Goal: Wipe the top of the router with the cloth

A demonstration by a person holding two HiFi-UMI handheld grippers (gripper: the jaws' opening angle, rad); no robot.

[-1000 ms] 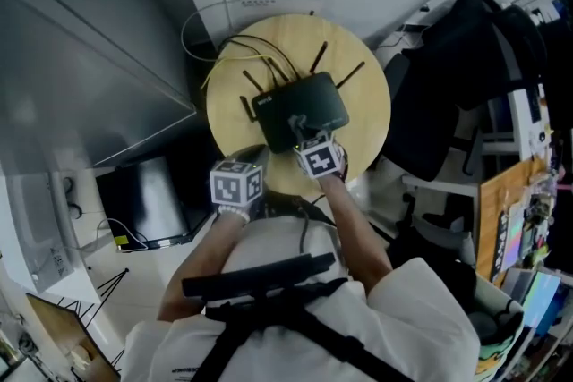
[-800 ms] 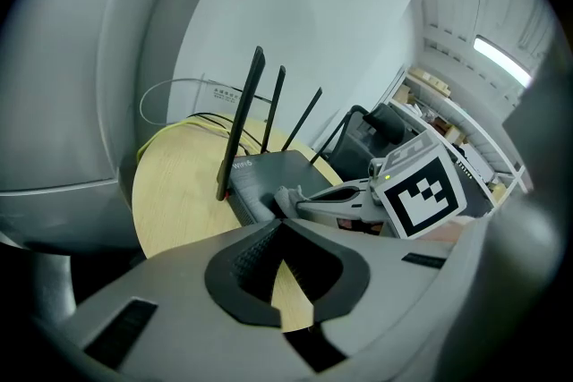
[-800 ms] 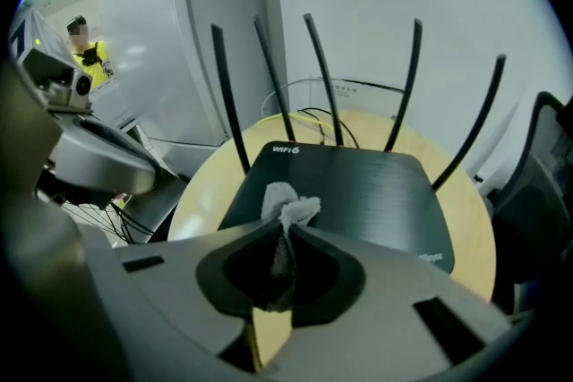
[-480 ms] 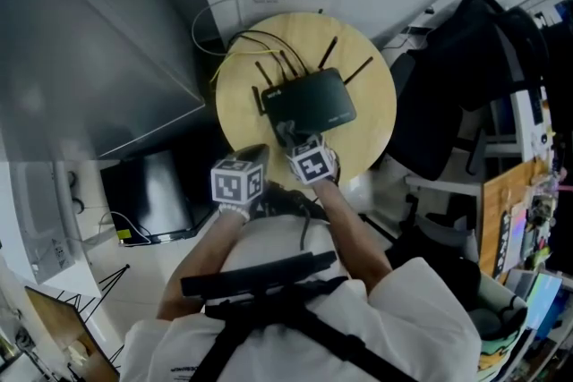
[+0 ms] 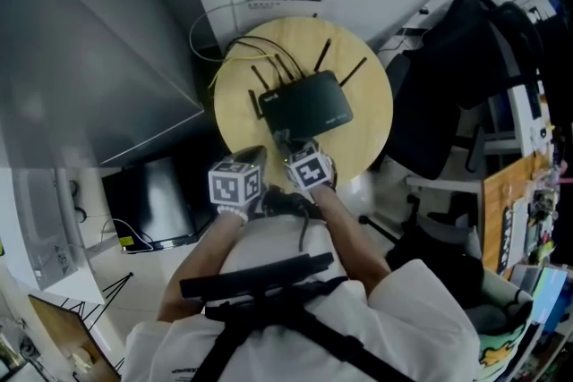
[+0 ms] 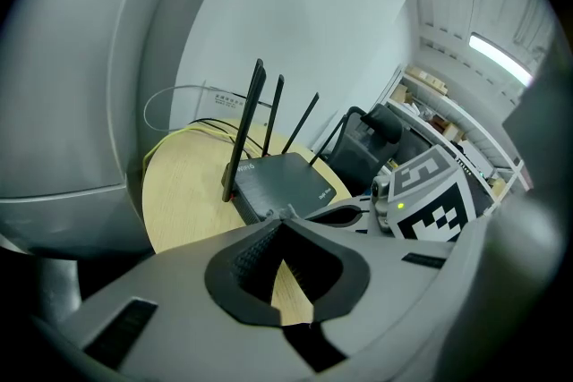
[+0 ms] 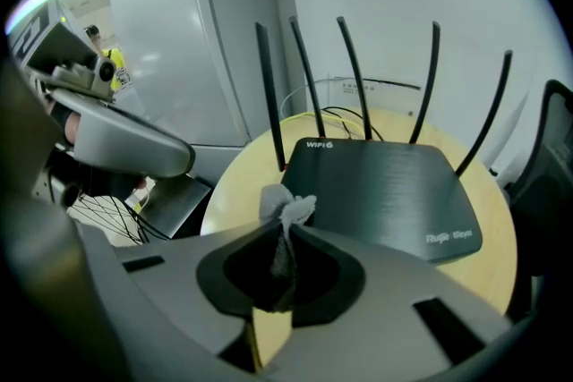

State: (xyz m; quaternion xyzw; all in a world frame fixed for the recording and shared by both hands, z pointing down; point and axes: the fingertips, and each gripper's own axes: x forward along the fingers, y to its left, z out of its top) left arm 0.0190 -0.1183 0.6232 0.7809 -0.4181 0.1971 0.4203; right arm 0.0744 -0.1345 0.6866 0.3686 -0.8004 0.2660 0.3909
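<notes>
The cloth (image 7: 288, 208) is pinched tight by the right gripper (image 7: 285, 226) just short of the router (image 7: 380, 192), which is set long-side across the approach on the round table (image 7: 237, 182), w/ the left gripper (image 6: 279, 224), jaws together & apparently empty, held slightly farther from the router.

Head view overhead; gripper views low, near; all share router (image 5: 306, 103).
</notes>
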